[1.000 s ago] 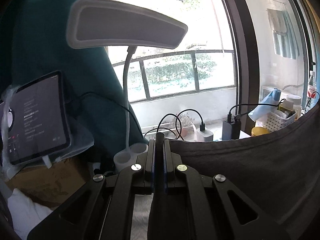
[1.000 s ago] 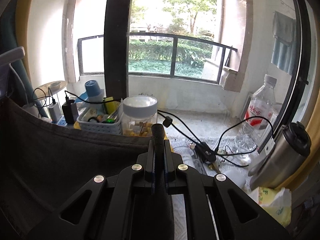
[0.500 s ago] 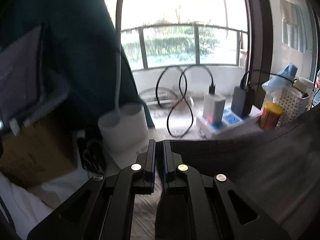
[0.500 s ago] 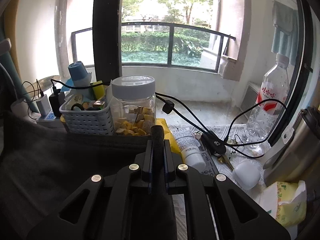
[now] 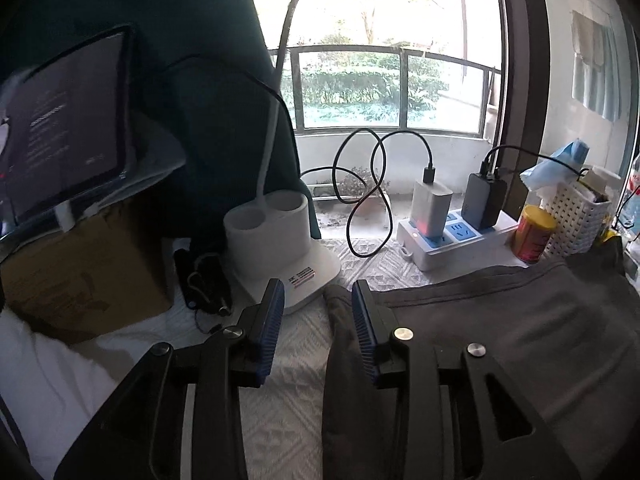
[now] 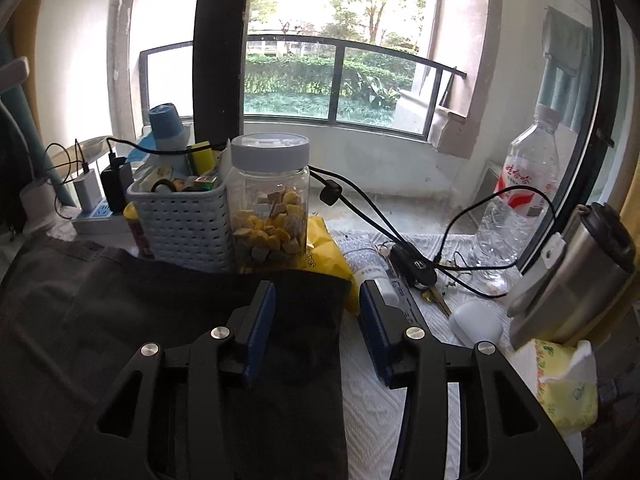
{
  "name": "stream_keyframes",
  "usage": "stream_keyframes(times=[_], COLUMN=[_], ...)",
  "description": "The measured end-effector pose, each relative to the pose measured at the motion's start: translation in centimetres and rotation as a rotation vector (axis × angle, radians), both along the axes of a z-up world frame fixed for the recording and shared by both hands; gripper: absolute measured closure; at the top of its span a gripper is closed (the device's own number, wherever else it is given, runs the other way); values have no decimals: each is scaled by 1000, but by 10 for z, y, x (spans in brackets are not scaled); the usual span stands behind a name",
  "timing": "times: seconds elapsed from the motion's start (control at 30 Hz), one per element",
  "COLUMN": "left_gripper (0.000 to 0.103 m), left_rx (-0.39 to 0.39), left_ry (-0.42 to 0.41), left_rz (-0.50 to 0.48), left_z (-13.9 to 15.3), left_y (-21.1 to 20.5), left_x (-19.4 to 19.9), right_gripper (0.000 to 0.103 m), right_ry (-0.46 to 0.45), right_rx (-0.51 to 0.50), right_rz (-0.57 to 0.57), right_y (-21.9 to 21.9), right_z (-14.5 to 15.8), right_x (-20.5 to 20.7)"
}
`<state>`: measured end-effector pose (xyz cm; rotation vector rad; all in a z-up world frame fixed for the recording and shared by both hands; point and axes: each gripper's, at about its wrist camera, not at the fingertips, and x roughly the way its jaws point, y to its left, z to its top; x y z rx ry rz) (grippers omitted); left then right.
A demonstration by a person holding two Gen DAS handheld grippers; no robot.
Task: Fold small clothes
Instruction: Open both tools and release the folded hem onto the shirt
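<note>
A dark grey garment [image 5: 500, 332] lies flat on the white patterned table cover [image 5: 280, 412]. Its left corner lies between the jaws of my open left gripper [image 5: 318, 292], which rests low over the table. The same garment shows in the right wrist view [image 6: 140, 320], where its right corner lies between the jaws of my open right gripper [image 6: 316, 294]. Neither gripper holds the cloth.
Behind the garment stand a white lamp base [image 5: 280, 240], a power strip with chargers [image 5: 452, 232], a yellow can [image 5: 534, 232], a white basket [image 6: 180, 224] and a snack jar [image 6: 272, 204]. A cardboard box with a tablet [image 5: 76, 272] stands left. A bottle [image 6: 520, 200], flask [image 6: 576, 276], cables and tissues [image 6: 560, 384] stand right.
Both grippers came down from holding the garment's edge up, laid it on the table and opened, letting go of the corners.
</note>
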<state>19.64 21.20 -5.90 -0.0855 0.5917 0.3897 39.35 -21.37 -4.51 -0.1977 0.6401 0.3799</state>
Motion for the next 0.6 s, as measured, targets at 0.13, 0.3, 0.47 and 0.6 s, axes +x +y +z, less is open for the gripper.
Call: stream_keyframes(times=[0.13,0.3,0.47,0.6], left_gripper=[68,68,68,68], left_rx=[-10,-35,-46,-74], left_ry=[-7,-8,9,29], left_rz=[5,20,34,51], left_z=[5,6,1,-7], left_y=[-5,-11,-16,-19], left_x=[-18,-47,-75,-95], right_gripper=[56,56,56,56], right_ry=[9,14,21,41], right_rx=[23,42,50,66], right_rz=[-24,-44,-77,-104], right_y=[-15,-32,-54,-72], right_z=[3,5,3,-2], right_x=[-15,-39,-60,-75])
